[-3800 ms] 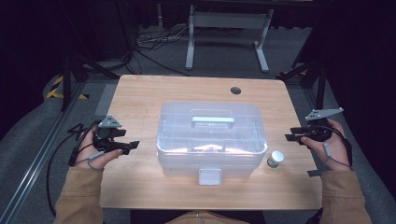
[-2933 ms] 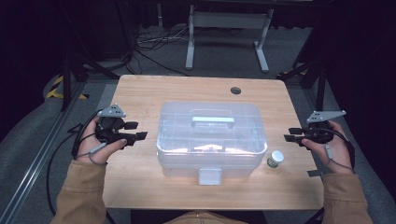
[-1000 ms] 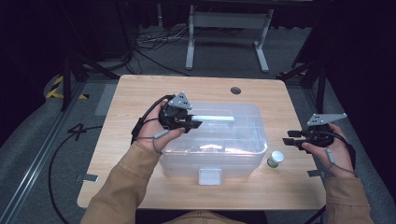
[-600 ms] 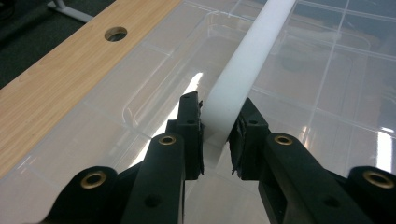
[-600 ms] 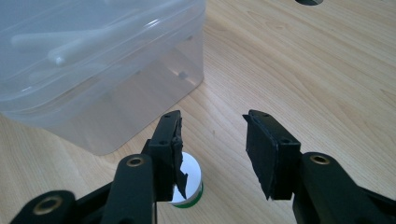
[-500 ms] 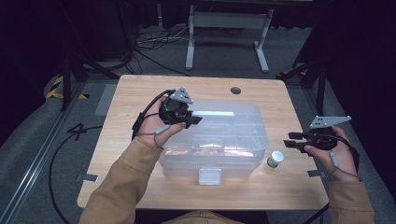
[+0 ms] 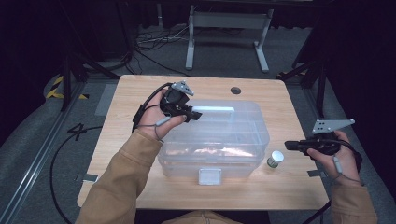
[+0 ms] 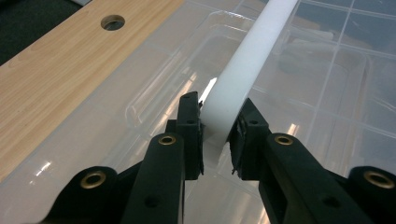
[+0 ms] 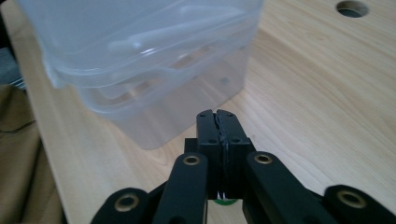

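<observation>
A clear plastic storage box (image 7: 243, 135) with a snap latch (image 7: 209, 176) stands mid-table. A white handle (image 7: 217, 109) lies along its lid. My left gripper (image 7: 195, 115) reaches over the lid's left part. In the left gripper view the jaws of that gripper (image 8: 217, 109) are closed on the near end of the white handle (image 8: 252, 60), a pad pressed to each side. My right gripper (image 7: 287, 145) hovers off the box's right side, shut with nothing in it. In the right gripper view its jaws (image 9: 217, 114) meet, pointing at the box corner (image 9: 154, 70).
A small jar with a white cap (image 7: 275, 158) stands on the wooden table (image 7: 130, 93) between the box and the right gripper. A round cable hole (image 7: 235, 90) sits at the table's far side. Stands and cables lie on the floor beyond.
The left hand has come from the table's left side up onto the lid, and its jaws now hold the handle's end. The right hand has sunk slightly toward the near edge.
</observation>
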{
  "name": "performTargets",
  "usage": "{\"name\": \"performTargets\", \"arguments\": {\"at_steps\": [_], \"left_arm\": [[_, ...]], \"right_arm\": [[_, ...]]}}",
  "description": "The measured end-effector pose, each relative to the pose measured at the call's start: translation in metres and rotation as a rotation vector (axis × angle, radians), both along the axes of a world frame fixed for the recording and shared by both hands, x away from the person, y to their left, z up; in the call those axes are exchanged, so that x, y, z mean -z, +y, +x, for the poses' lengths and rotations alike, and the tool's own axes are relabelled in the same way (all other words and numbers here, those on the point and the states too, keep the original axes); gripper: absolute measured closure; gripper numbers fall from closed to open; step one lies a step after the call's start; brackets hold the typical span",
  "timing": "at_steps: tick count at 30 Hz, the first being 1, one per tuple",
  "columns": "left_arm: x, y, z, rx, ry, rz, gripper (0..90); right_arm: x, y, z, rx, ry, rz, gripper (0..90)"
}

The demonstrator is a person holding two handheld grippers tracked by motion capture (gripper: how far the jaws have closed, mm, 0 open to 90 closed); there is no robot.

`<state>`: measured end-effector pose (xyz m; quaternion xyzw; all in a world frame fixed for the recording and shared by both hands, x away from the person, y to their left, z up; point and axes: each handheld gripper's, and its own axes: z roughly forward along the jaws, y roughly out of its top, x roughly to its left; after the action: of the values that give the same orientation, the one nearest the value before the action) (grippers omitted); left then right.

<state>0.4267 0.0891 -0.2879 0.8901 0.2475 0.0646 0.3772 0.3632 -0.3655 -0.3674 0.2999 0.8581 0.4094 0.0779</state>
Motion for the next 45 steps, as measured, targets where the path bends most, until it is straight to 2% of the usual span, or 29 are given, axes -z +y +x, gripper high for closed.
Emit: {"name": "performTargets", "arguments": {"at_steps": [5,7,10,13,15,22,29,31,32,35,37,40,45], "left_arm": [[-0.003,0.000,0.005,0.002,0.026,0.006,76.1],[-0.004,0.000,0.006,-0.002,0.034,-0.001,76.1],[-0.005,0.000,0.008,0.000,0.041,0.002,76.0],[-0.006,-0.001,0.009,-0.003,0.050,-0.003,76.0],[-0.007,0.000,0.010,-0.002,0.052,0.004,76.1],[-0.008,-0.001,0.011,-0.004,0.061,0.005,76.0],[-0.007,-0.001,0.011,0.007,0.061,0.007,75.9],[-0.007,0.000,0.011,0.018,0.050,0.009,75.7],[-0.008,0.001,0.011,0.022,0.024,-0.009,73.5],[-0.015,0.006,0.005,0.014,-0.002,-0.057,51.7],[-0.019,0.011,0.001,0.010,-0.024,-0.059,48.3],[-0.026,0.020,-0.008,0.004,-0.040,-0.103,47.3],[-0.034,0.031,-0.019,-0.007,-0.062,-0.114,45.2]], "right_arm": [[-0.001,0.014,-0.007,-0.075,0.020,0.003,90.0],[-0.001,0.016,-0.007,-0.084,0.021,0.002,90.0],[-0.001,0.028,-0.012,-0.143,0.040,0.012,90.0],[0.000,0.039,-0.013,-0.175,0.041,0.005,90.0],[0.001,0.046,-0.014,-0.200,0.047,0.017,90.0],[0.007,0.058,-0.012,-0.237,0.063,0.032,90.0],[0.007,0.061,-0.012,-0.249,0.065,0.049,90.0],[0.007,0.061,-0.012,-0.249,0.067,0.050,90.0],[0.007,0.061,-0.012,-0.249,0.068,0.050,90.0],[0.008,0.061,-0.012,-0.248,0.073,0.044,90.0],[0.008,0.061,-0.011,-0.247,0.073,0.047,90.0],[0.006,0.061,-0.011,-0.246,0.070,0.057,90.0],[0.002,0.060,-0.010,-0.236,0.058,0.073,90.0]]}}
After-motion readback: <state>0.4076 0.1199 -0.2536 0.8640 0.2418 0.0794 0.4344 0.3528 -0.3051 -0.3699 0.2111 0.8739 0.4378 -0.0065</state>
